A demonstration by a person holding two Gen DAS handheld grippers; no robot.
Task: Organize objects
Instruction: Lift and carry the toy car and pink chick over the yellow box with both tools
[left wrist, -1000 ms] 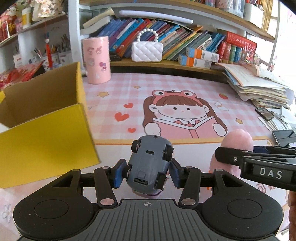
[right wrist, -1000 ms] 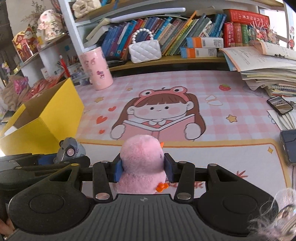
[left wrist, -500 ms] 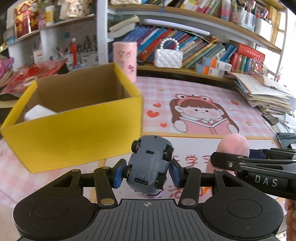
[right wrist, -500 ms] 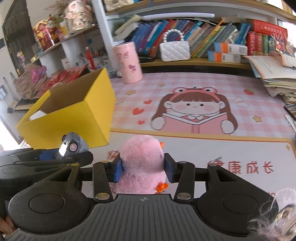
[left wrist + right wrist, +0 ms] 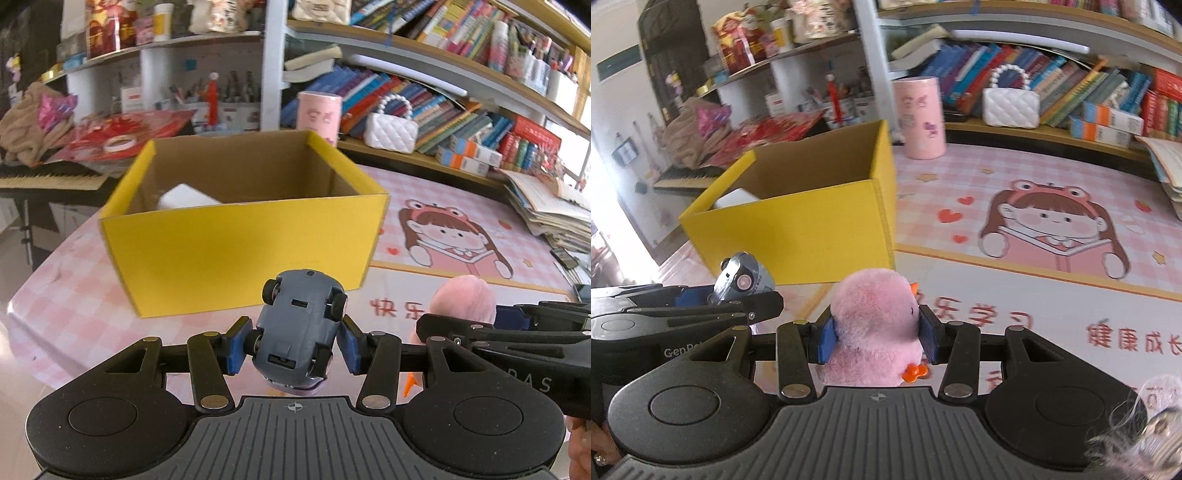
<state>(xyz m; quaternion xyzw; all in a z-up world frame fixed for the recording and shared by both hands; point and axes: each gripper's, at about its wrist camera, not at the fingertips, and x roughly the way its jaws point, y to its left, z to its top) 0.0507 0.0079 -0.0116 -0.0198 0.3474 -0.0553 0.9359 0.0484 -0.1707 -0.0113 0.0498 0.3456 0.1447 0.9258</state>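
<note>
Gripping fuzzy pink plush (image 5: 873,328), boxy cardboard (image 5: 798,221).

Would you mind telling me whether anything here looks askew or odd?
Only the small grey toy car: it sits belly-up and tilted between the left gripper's jaws, wheels facing the camera. Nothing looks spilled or damaged.

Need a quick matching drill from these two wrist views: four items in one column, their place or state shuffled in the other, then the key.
1. toy car
2. pink plush
3. white block
4. pink canister

A. inside the yellow box
B. held in the right claw
C. standing on the mat by the shelf
D. held wheels-up in the left claw

Pairs: 1-D, 2-B, 3-A, 4-C
</note>
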